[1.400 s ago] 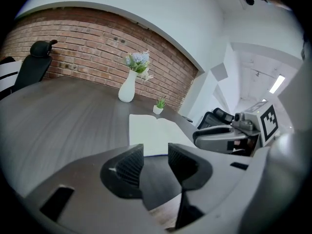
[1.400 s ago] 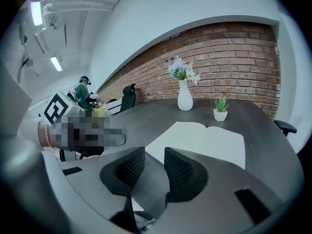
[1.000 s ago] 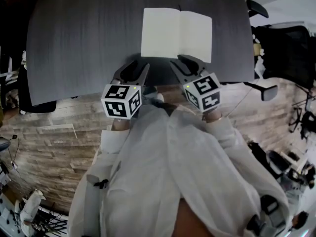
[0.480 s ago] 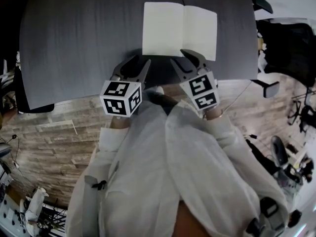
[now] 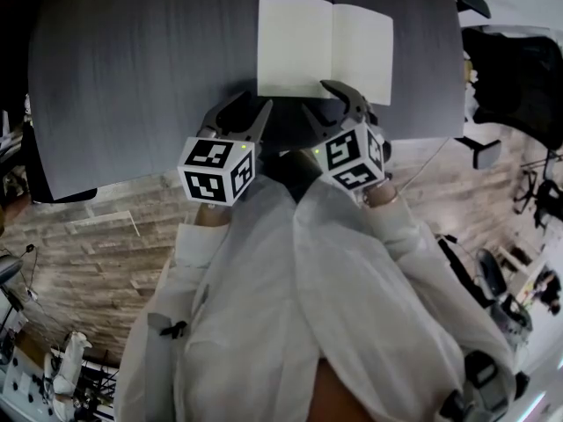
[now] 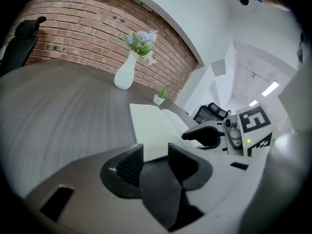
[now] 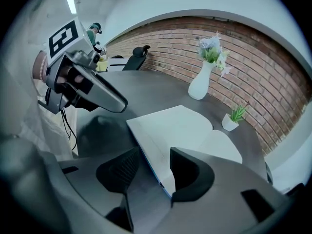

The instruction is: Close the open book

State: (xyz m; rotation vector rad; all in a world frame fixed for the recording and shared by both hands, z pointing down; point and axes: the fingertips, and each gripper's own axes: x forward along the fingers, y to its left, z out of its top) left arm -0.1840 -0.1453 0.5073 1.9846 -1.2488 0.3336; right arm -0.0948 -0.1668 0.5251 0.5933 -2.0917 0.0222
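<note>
A person in a loose white garment (image 5: 290, 297) stands at a dark grey wood-grain table (image 5: 132, 77), a two-jaw gripper in each hand, with an open book of blank cream pages (image 5: 325, 49) lying flat before them. The book sits towards the far right part of the tabletop, both pages face up and its spine running away from the person.

The left gripper (image 5: 253, 104) hangs just short of the book's near left corner. Its jaws stand wide apart and hold nothing; its own camera shows that corner beyond the gap.

The right gripper (image 5: 315, 96) points down at the book's near edge, close to the spine. Its jaws have just been opening and now stand wide. In the right gripper view the near edge of the book (image 7: 180, 126) runs through the gap between them. The pads do not appear to press on it, though the angle makes contact with the right-hand jaw hard to rule out.

Beyond the book stand a tall white vase of pale flowers (image 7: 200, 84) and a small green plant in a white pot (image 7: 231, 120), backed by a red brick wall (image 7: 273, 67). A black office chair (image 7: 139, 55) sits at the table's far side.
</note>
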